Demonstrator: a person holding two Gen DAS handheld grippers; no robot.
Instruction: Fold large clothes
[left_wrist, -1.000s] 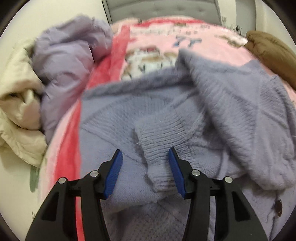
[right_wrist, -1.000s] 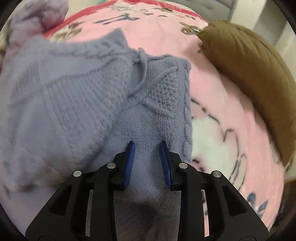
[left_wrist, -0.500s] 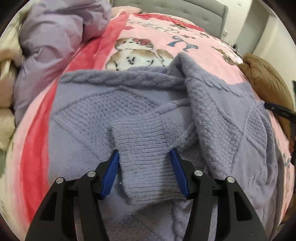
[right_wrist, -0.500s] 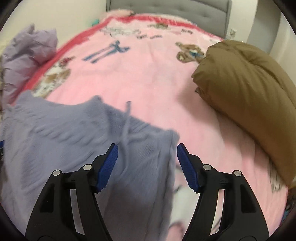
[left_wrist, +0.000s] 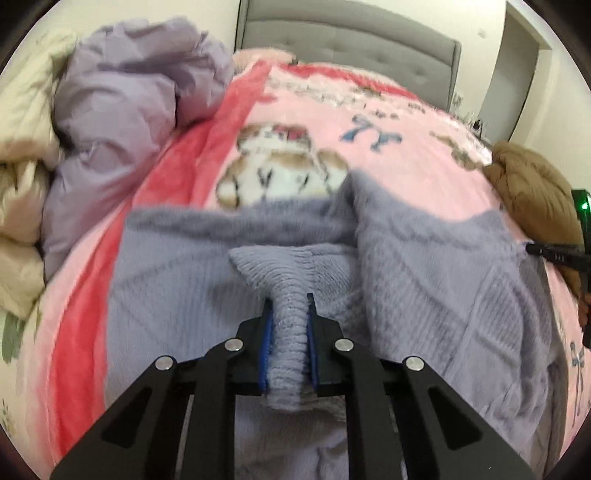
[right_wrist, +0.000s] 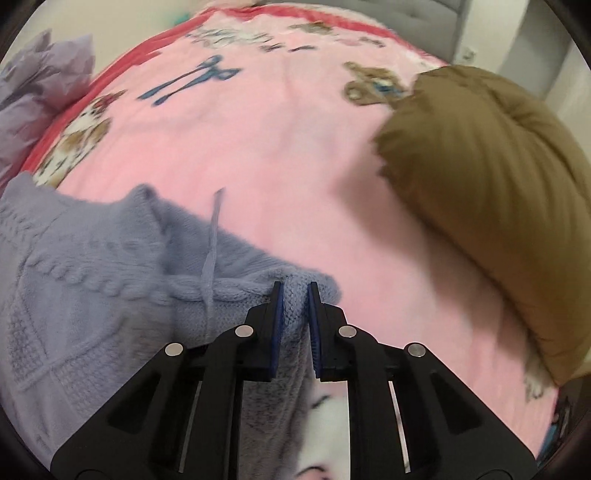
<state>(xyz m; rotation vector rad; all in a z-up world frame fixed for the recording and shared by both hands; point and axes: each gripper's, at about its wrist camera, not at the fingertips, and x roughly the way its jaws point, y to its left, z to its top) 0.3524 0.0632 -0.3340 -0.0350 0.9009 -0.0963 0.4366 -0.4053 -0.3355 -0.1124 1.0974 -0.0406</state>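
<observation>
Jaws closing: left gripper (left_wrist: 290, 306) pinches sweater cuff (left_wrist: 284, 295); right gripper (right_wrist: 293, 295) pinches sweater's corner (right_wrist: 295, 306).

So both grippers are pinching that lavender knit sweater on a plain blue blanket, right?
Not quite: the blanket is pink with cartoon prints, as the right wrist view shows. Both the left gripper and right gripper are indeed closing on the lavender sweater.

My matt black plastic tongs (left_wrist: 290, 306), with smooth blue pads and shiny metal rivets, meet the sweater (left_wrist: 424, 266), a fuzzy lavender chunky knit with a ribbed cuff (left_wrist: 284, 291), lying on a plush pink fleece blanket (right_wrist: 258, 147) beside a brown, matt quilted jacket (right_wrist: 480, 177).
</observation>
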